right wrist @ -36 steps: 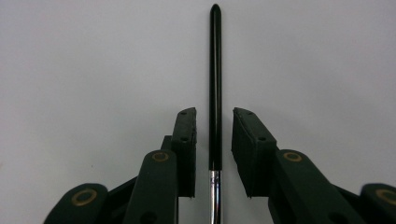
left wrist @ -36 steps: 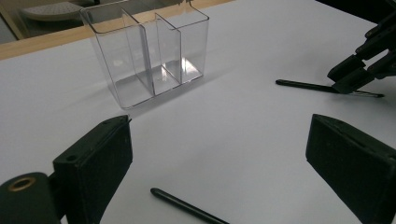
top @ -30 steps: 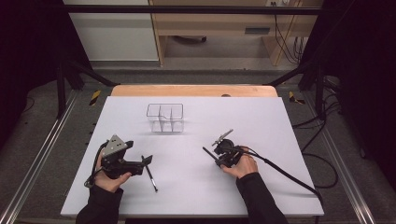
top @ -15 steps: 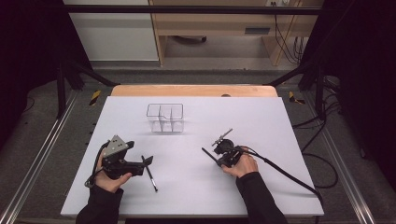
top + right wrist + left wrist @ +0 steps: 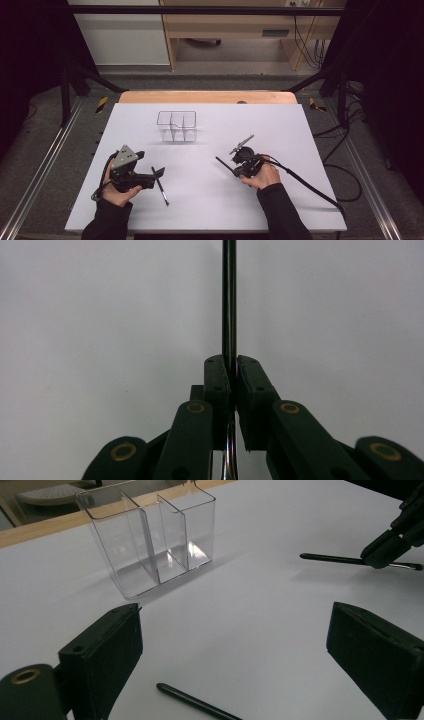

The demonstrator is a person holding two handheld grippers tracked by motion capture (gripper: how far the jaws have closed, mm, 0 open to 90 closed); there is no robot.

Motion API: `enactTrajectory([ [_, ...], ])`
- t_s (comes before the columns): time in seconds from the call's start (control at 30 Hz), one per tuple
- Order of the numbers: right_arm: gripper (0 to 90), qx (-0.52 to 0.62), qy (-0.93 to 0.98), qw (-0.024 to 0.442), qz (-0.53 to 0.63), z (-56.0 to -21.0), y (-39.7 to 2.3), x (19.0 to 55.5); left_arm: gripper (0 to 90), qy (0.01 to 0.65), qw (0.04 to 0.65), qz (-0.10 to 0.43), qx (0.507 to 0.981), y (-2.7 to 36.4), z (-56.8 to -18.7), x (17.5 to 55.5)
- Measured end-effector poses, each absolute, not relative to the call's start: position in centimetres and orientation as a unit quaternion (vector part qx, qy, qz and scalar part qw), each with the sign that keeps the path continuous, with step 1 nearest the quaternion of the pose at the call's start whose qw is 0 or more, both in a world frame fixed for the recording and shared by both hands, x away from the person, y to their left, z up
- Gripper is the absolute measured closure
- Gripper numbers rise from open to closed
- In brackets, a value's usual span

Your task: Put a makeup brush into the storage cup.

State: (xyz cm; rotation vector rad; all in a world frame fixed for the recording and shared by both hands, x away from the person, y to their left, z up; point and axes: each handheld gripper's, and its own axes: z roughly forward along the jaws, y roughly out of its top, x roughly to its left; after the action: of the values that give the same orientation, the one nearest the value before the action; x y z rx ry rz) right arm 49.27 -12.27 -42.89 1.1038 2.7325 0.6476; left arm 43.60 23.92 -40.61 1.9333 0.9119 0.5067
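Observation:
A clear plastic organiser [image 5: 176, 126] with several compartments stands upright at the table's middle back; the left gripper view has it ahead of the jaws [image 5: 150, 535]. My left gripper [image 5: 156, 175] is open at the front left, and a black pen [image 5: 161, 187] lies flat on the table just in front of it. That pen's end [image 5: 195, 704] sits low between the spread jaws, untouched. My right gripper [image 5: 235, 171] is shut on a second black pen [image 5: 223, 165] low over the table at the front right. The shaft [image 5: 229, 300] runs straight out from the closed jaws [image 5: 233, 375].
The white table top [image 5: 210, 200] has a wooden strip [image 5: 207, 96] along its far edge. A cable [image 5: 310, 185] trails from the right gripper to the right. Black frame rails [image 5: 45, 165] run along both sides of the table.

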Motion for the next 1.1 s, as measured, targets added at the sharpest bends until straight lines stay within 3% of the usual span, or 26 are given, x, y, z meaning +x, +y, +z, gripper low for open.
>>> enactTrajectory([
  [0.63, 84.5, 0.330, 0.903, 0.055, 0.271, -38.3, -13.1, 48.0, 6.7, 0.343, 0.452, 0.214, 0.795, 23.0, -39.6, 43.4],
  [1.1, 84.4, 0.309, 0.908, 0.035, 0.281, -37.6, -12.8, 47.9, 6.2, 0.302, 0.431, 0.226, 0.820, 21.5, -38.3, 44.1],
])
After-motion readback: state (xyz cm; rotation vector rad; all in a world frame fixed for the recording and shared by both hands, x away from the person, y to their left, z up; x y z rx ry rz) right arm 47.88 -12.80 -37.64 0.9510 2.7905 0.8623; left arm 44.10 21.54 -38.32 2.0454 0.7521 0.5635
